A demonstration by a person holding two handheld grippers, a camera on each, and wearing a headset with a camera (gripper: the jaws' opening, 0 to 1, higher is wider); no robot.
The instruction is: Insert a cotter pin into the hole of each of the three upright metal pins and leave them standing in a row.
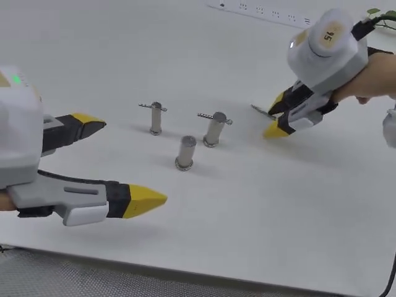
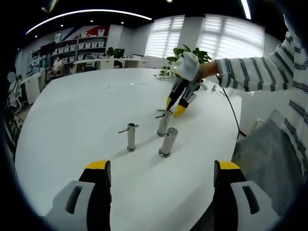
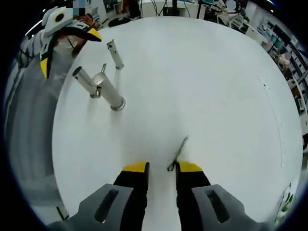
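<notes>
Nearest, L side: left gripper (image 1: pixel 120 162) sits low over the white workbench (image 1: pixel 278 204). Jaws spread wide, nothing btwn them, yellow tips aimed twd the metal pins.

Mid-bench: 3 metal pins, all upright, set as a triangle rather than a line.
- front metal pin (image 1: pixel 185 153): closest to the left gripper, top bare.
- rear-left metal pin (image 1: pixel 156 119): first cotter pin (image 1: pixel 152 107) sits crosswise thru its top, ends sticking out both sides.
- rear-right metal pin (image 1: pixel 213 130): second cotter pin (image 1: pixel 215 117) thru its top, same way.

The front one stands btwn the two rear ones and apart from both.

Further, R side: right gripper (image 1: pixel 275 116) is near the rear-right metal pin, not touching it, lower tip down at the bench surface. Jaws drawn close, narrow gap left btwn them. The loose cotter pin (image 3: pixel 178 153) pokes fwd out of that gap, its eye end against the inner edge of one jaw. Can't tell if it's nipped or just lying on the bench.

Far: striped sleeve (image 2: pixel 260 72) behind the right gripper. Power strip (image 1: pixel 260 11) at the far edge.
</notes>
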